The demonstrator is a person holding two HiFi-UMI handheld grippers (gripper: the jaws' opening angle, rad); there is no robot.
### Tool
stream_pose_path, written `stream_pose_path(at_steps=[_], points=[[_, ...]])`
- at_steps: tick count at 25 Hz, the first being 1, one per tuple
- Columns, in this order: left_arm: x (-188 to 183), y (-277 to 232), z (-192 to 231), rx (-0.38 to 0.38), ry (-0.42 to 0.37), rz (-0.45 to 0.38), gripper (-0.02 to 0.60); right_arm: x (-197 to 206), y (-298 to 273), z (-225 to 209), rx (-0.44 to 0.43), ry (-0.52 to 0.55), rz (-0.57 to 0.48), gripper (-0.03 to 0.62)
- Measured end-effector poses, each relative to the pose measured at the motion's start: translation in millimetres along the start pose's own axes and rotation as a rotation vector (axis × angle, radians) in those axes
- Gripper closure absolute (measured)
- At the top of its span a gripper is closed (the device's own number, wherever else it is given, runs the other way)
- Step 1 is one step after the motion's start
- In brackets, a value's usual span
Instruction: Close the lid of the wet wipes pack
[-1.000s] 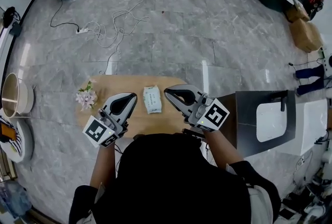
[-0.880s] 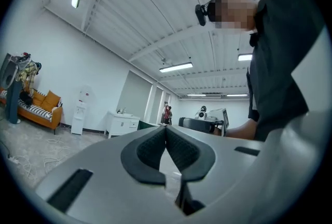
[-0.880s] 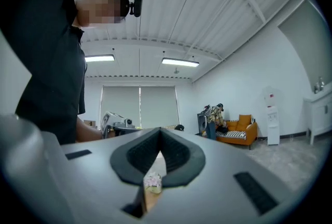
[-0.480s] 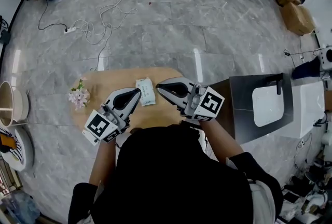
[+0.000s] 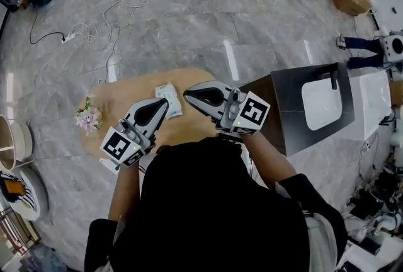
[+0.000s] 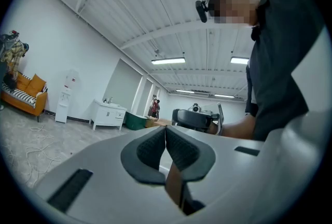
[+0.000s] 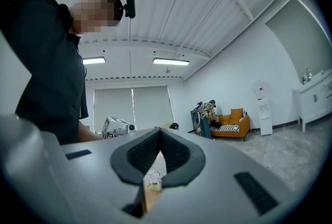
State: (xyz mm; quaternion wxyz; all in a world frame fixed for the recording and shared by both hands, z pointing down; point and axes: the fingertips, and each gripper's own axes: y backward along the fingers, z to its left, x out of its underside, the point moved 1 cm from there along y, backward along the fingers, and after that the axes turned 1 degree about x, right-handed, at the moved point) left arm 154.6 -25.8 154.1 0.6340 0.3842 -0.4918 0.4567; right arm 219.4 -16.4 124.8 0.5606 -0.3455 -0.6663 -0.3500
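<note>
The white wet wipes pack lies flat on the small round wooden table; its lid is too small to make out. My left gripper hovers with its shut tip over the pack's near left edge. My right gripper is shut too, its tip just off the pack's right side. In the left gripper view the fingertips meet with nothing between them. The right gripper view shows the same closed tip. The pack appears in neither gripper view.
A small bunch of pale flowers stands at the table's left end. A dark cabinet with a white basin top stands close on the right. Cables trail over the grey floor beyond the table.
The head view has swung, so the table sits further left and higher. The left gripper's tip has closed in on the pack's edge. Both grippers stay shut.
</note>
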Motion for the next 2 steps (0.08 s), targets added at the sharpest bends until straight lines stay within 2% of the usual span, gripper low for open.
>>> stream_pose_path(at_steps=[2], points=[[1.7,-3.1,5.8,0.002,0.001,-0.003,0.565,-1.4,-2.9,-6.7,0.0,0.012,-0.001,0.585]])
